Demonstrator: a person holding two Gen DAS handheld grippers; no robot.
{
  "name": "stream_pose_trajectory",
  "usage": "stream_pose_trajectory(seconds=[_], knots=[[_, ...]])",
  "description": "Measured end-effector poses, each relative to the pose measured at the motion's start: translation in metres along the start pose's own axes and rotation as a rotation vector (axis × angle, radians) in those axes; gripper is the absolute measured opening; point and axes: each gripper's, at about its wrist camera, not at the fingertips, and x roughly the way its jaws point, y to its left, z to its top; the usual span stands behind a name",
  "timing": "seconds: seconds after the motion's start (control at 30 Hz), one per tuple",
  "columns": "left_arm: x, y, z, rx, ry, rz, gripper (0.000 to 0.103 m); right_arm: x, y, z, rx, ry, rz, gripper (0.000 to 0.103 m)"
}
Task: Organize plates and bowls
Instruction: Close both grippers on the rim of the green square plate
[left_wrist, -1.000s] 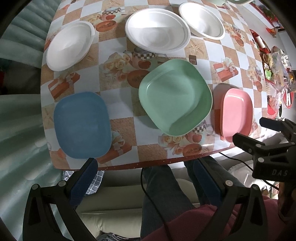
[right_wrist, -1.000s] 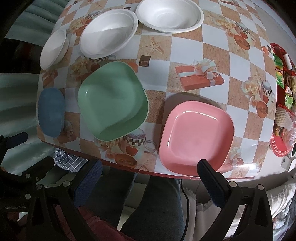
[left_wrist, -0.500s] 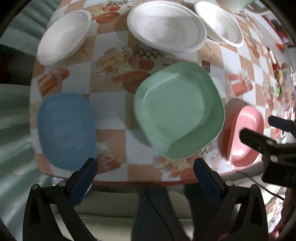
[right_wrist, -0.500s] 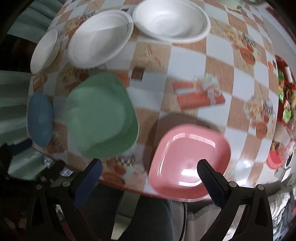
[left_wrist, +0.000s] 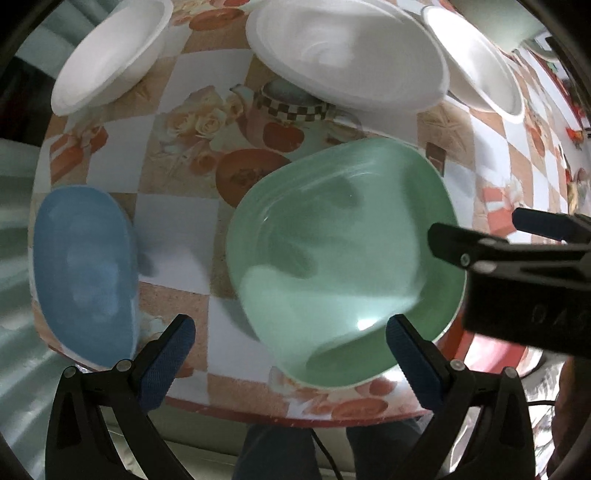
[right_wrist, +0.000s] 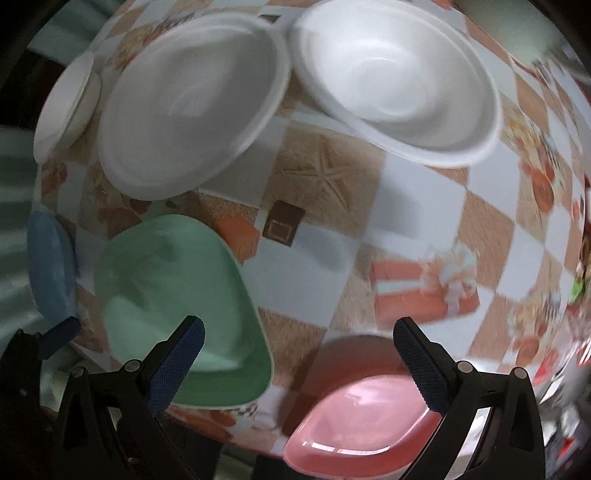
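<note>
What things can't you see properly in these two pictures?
- Pink plate: in the left wrist view the right gripper hides nearly all of it.
- Blue plate: squashed at the edge of the right wrist view, partly behind a finger.
- Small white bowl: squeezed at the edge of the right wrist view.
- Items at the far right of the right wrist view: too blurred to name.

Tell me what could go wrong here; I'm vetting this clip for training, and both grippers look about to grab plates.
The pink plate overhangs the table's near edge, so a nudge from the open right gripper could tip it off. The green plate also sits near that edge, between the left gripper's open fingers; a shallow rim grip might slip.
</note>
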Motion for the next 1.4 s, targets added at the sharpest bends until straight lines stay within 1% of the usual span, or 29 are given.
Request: stream_pose_trajectory(seconds=[0.13, 0.23, 0.33, 0.4, 0.43, 0.47, 0.5, 0.57, 0.63, 0.67, 0.77, 0.8, 0.87, 0.9, 0.93, 0.97, 1.03, 1.07, 1.1, 1.13, 1.17, 1.2, 1.23, 1.3, 1.37, 1.4], knots=[[0.006, 0.003, 0.017, -0.021, -0.034, 0.014, 0.103, 0.020, 0.003, 0.002, -0.034, 0.014, -0.012, 0.103], [0.008, 0.011, 0.032, -0.041, -0.046, 0.011, 0.103, 0.031, -0.001, 0.001, -0.035, 0.026, -0.017, 0.103], [0.013, 0.015, 0.046, -0.053, -0.050, 0.032, 0.103, 0.043, -0.003, -0.005, -0.035, 0.040, -0.018, 0.103], [0.016, 0.017, 0.056, -0.054, -0.042, 0.032, 0.103, 0.046, -0.001, -0.011, -0.062, 0.019, -0.034, 0.103], [0.018, 0.019, 0.059, -0.058, -0.038, 0.031, 0.102, 0.045, -0.003, -0.002, -0.070, 0.018, -0.044, 0.103], [0.021, 0.021, 0.060, -0.059, -0.032, 0.032, 0.100, 0.047, -0.002, -0.005, -0.079, 0.007, -0.046, 0.103], [0.023, 0.022, 0.067, -0.059, -0.026, 0.032, 0.099, 0.047, 0.000, 0.000, -0.103, 0.012, 0.051, 0.103], [0.026, 0.025, 0.075, -0.066, -0.016, 0.038, 0.099, 0.051, 0.003, -0.005, -0.108, 0.007, 0.062, 0.103], [0.028, 0.029, 0.082, -0.074, -0.007, 0.010, 0.098, 0.053, 0.003, -0.010, -0.108, 0.000, 0.093, 0.103], [0.028, 0.031, 0.089, -0.074, -0.008, 0.008, 0.098, 0.055, 0.001, -0.015, -0.109, -0.004, 0.108, 0.103], [0.026, 0.033, 0.103, -0.053, -0.018, 0.011, 0.095, 0.056, 0.005, -0.021, -0.119, -0.020, 0.107, 0.097], [0.026, 0.031, 0.101, -0.047, -0.022, 0.014, 0.093, 0.055, 0.008, -0.022, -0.125, -0.027, 0.109, 0.092], [0.026, 0.029, 0.107, -0.039, -0.024, 0.017, 0.091, 0.054, 0.012, -0.028, -0.145, -0.044, 0.107, 0.080], [0.026, 0.030, 0.112, -0.037, -0.025, 0.017, 0.089, 0.053, 0.015, -0.030, -0.160, -0.055, 0.106, 0.069], [0.026, 0.027, 0.111, -0.034, -0.026, 0.019, 0.088, 0.052, 0.017, -0.034, -0.173, -0.064, 0.113, 0.059], [0.025, 0.028, 0.118, -0.025, -0.030, 0.021, 0.086, 0.053, 0.020, -0.037, -0.185, -0.069, 0.121, 0.057], [0.022, 0.026, 0.123, -0.002, -0.041, 0.021, 0.079, 0.056, 0.025, -0.040, -0.192, -0.067, 0.112, 0.056], [0.020, 0.023, 0.127, 0.009, -0.047, 0.020, 0.073, 0.058, 0.027, -0.043, -0.192, -0.068, 0.117, 0.056], [0.019, 0.022, 0.124, 0.016, -0.051, 0.017, 0.068, 0.057, 0.026, -0.042, -0.189, -0.067, 0.123, 0.052], [0.017, 0.023, 0.130, 0.023, -0.057, 0.014, 0.063, 0.058, 0.028, -0.046, -0.185, -0.064, 0.145, 0.044], [0.014, 0.029, 0.127, 0.035, -0.061, 0.013, 0.057, 0.053, 0.034, -0.042, -0.177, -0.054, 0.178, 0.039], [0.012, 0.038, 0.122, 0.046, -0.060, 0.025, 0.056, 0.032, 0.041, -0.032, -0.166, -0.044, 0.189, 0.034], [0.012, 0.044, 0.115, 0.042, -0.060, 0.019, 0.055, 0.034, 0.044, -0.035, -0.157, -0.041, 0.180, 0.034], [0.011, 0.043, 0.119, 0.031, -0.056, 0.018, 0.049, 0.036, 0.046, -0.038, -0.136, -0.031, 0.191, 0.034], [0.007, 0.051, 0.127, 0.004, -0.043, -0.001, 0.046, 0.033, 0.044, -0.039, -0.113, -0.014, 0.207, 0.034], [0.007, 0.058, 0.121, -0.005, -0.043, -0.010, 0.046, 0.033, 0.044, -0.041, -0.111, -0.010, 0.212, 0.033]])
